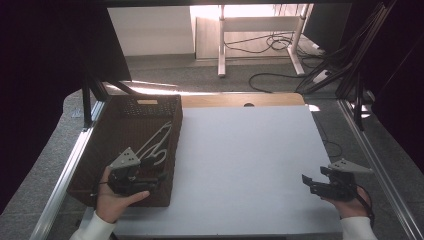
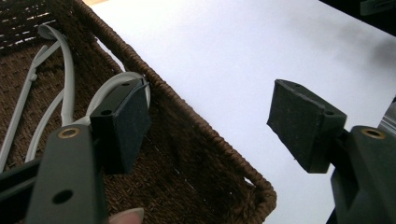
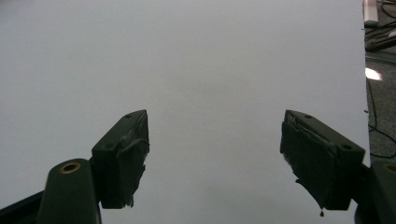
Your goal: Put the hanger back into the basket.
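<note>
A dark brown woven basket (image 1: pixel 176 131) stands on the left of the white table (image 1: pixel 245 160), with white plastic hangers (image 1: pixel 158 140) lying inside. My left gripper (image 1: pixel 156 169) hovers open at the basket's near right corner. In the left gripper view the left gripper (image 2: pixel 212 112) straddles the basket wall (image 2: pixel 187 109): one jaw is inside, close to the curved hook of a white hanger (image 2: pixel 68 70), and the other is over the table. My right gripper (image 1: pixel 309 183) stands open low over the table's front right, and the right gripper (image 3: pixel 215 135) has nothing between its jaws.
Metal rails (image 1: pixel 65 175) run along both sides of the table. A wooden strip (image 1: pixel 240 100) borders its far edge. Beyond it, cables (image 1: pixel 280 45) and the legs of a white desk (image 1: pixel 221 45) are on the floor.
</note>
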### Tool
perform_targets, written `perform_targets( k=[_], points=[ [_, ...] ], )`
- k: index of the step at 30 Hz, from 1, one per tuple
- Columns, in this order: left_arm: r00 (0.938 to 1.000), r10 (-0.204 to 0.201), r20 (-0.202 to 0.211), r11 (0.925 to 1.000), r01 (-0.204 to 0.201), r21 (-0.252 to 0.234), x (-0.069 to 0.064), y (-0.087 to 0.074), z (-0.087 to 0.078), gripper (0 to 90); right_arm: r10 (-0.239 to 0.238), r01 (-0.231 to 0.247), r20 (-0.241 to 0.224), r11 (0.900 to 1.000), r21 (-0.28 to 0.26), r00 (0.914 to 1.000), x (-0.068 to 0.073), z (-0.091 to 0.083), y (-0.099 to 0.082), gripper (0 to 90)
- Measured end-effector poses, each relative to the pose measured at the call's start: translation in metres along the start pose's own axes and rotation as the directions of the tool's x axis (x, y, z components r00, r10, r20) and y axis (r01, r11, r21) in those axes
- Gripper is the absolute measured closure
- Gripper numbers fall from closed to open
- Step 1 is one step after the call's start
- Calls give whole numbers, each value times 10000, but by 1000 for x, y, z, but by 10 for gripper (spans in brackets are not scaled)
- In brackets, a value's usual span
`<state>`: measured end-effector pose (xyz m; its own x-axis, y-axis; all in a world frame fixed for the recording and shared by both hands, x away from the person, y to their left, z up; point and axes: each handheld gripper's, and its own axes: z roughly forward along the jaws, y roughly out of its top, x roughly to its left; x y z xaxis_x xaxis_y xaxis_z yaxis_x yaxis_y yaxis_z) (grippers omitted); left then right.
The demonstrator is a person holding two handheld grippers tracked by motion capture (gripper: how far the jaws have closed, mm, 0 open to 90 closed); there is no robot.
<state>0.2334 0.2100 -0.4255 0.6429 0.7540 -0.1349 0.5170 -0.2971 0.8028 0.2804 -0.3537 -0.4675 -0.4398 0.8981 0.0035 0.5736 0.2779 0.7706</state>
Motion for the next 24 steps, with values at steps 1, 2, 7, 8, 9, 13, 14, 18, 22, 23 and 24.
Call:
perform_targets(
  k=[1, 2, 7, 8, 9, 13, 14, 18, 22, 23, 24],
  points=[
    [10000, -21, 5, 10000, 21, -25, 0, 0, 0, 291, 16, -16, -6, 10000, 10, 10000, 0, 0, 0, 250],
    [10000, -34, 11, 10000, 34, -31, 0, 0, -1, 291, 28, -28, -3, 10000, 16, 10000, 0, 0, 0, 250],
    [9999, -111, 30, 9999, 111, -70, 2, -1, -2, 291, -8, 8, -37, 10000, 42, 10000, 1, 1, 0, 250],
    [9999, -122, 43, 9999, 123, -93, 2, -1, -2, 291, -27, 27, -36, 10000, 48, 10000, 1, 1, 0, 250],
    [9999, -135, 53, 9999, 136, -103, 2, -1, -2, 291, -71, 72, -82, 10000, 54, 9999, 2, 1, 0, 250],
    [9998, -162, 83, 9998, 163, -113, 4, -1, -3, 289, -146, 146, -220, 9999, -37, 9997, 3, 1, 0, 250],
    [9998, -168, 87, 9998, 169, -111, 4, -1, -3, 288, -164, 163, -252, 9998, -60, 9995, 3, 0, 0, 250],
    [9998, -195, 71, 9997, 196, -135, 4, -1, -4, 288, -250, 244, -388, 9996, -161, 9989, 4, -1, 1, 249],
    [9997, -219, 84, 9997, 220, -93, 5, -2, -4, 285, -314, 305, -495, 9994, -186, 9983, 4, 0, 1, 249],
    [9997, -228, 91, 9997, 229, -90, 6, -2, -4, 285, -326, 319, -509, 9994, -158, 9982, 5, 0, 1, 249],
    [9997, -241, 96, 9997, 242, -91, 6, -2, -4, 284, -341, 334, -509, 9993, -143, 9981, 4, 0, 0, 248]
  ],
)
